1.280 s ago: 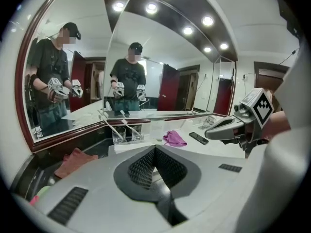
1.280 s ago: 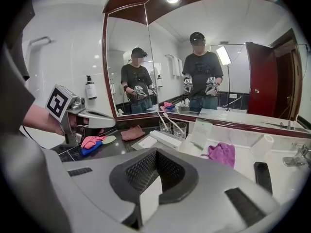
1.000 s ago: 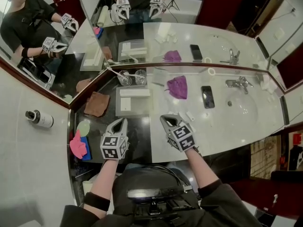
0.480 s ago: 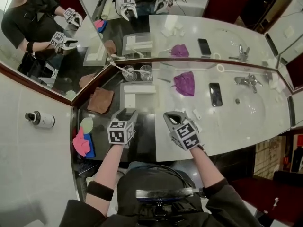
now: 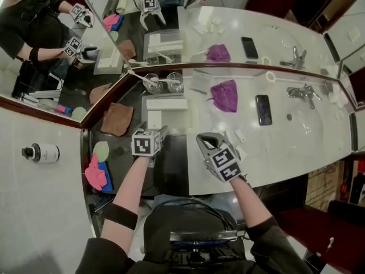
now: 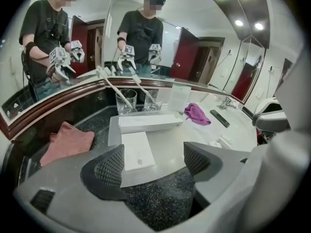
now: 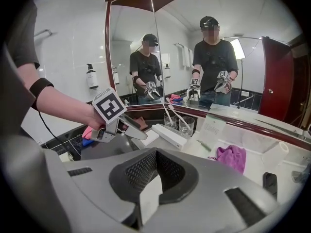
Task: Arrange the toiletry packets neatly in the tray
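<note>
White packet (image 6: pixel 137 151) lies just ahead in the tray (image 6: pixel 171 134), so my left claw (image 6: pixel 154 155), just opened wide and empty, should straddle it squarely.

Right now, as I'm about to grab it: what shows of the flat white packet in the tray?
The flat white packet is a thin, paper-like rectangle with a faint small emblem. It lies flat at the left of the grey tray, one short end by the long white box. The left gripper, jaws just opened, points at it without gripping.
</note>
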The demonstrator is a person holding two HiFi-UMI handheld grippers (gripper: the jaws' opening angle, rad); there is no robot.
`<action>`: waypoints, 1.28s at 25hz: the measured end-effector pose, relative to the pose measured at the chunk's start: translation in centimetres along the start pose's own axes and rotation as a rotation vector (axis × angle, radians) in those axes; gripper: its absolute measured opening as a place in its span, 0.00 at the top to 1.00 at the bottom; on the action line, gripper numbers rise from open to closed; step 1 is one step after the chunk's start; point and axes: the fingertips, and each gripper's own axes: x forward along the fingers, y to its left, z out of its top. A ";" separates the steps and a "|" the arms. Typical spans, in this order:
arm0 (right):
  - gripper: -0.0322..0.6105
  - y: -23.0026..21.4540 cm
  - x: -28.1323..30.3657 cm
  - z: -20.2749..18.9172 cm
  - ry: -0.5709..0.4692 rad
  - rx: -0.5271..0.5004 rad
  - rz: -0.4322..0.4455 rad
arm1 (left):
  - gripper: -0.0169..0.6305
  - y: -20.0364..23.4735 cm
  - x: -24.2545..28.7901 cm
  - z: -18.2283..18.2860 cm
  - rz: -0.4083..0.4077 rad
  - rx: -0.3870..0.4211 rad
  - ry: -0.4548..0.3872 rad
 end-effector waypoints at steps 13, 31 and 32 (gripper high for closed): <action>0.95 -2.5 2.0 -3.1 0.062 0.067 -0.004 | 0.38 2.6 5.5 -0.6 0.089 0.014 0.104; 0.95 -4.0 2.4 -3.5 0.066 0.093 0.003 | 0.56 2.8 5.9 -0.2 0.158 0.074 0.087; 0.95 -4.0 2.4 -3.5 0.065 0.092 0.003 | 0.56 2.8 5.8 -0.2 0.158 0.071 0.084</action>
